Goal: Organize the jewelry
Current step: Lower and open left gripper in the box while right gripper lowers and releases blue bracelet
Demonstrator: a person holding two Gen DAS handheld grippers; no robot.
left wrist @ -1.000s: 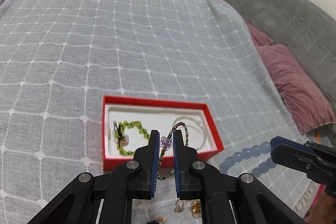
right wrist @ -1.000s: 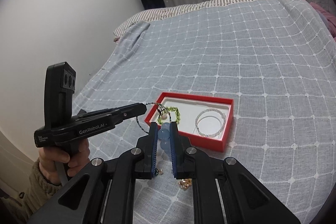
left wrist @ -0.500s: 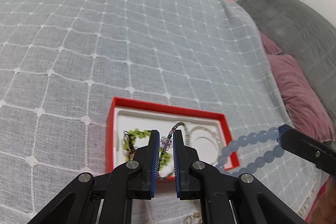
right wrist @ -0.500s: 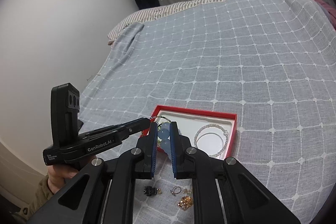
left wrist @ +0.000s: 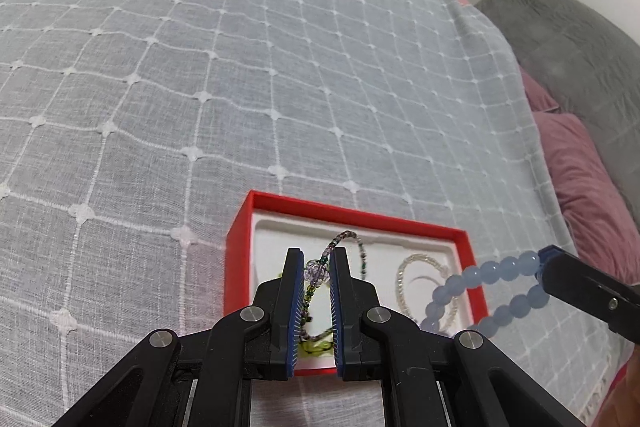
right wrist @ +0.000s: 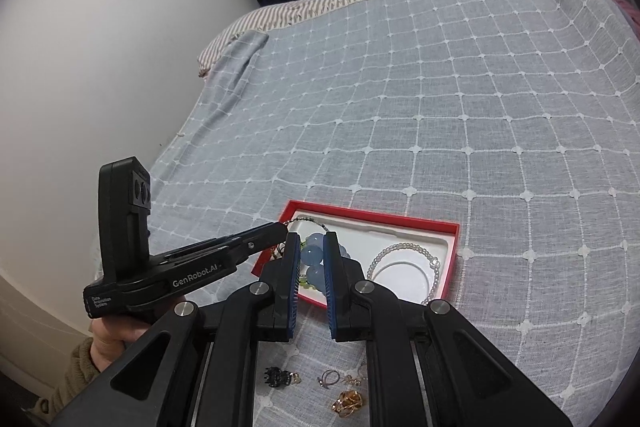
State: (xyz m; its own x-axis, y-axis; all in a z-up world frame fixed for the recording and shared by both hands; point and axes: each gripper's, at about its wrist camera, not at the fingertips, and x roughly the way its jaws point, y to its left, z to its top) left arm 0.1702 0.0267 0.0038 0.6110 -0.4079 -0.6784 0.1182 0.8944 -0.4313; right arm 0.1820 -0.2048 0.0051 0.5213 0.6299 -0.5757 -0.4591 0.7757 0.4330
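A red jewelry box (left wrist: 400, 223) with a white insert lies on the bed; it also shows in the right wrist view (right wrist: 450, 259). Inside are a green bead bracelet (left wrist: 314, 345) and a clear bead bracelet (left wrist: 416, 279). My left gripper (left wrist: 316, 259) is shut on a thin multicolour bead bracelet (left wrist: 352, 239) and holds it above the box. My right gripper (right wrist: 312, 245) is shut on a large blue bead bracelet (right wrist: 312, 253), which hangs over the box's right side in the left wrist view (left wrist: 480, 291).
Loose small pieces lie on the blanket in front of the box: a black clip (right wrist: 276, 377), rings (right wrist: 330, 379) and gold pieces (right wrist: 348, 401). Grey and pink pillows (left wrist: 580, 155) lie to the right. A white wall (right wrist: 80, 67) borders the bed.
Both grippers have risen and moved forward over the box, carrying their bracelets. The blue bracelet now hangs over the box's right edge.
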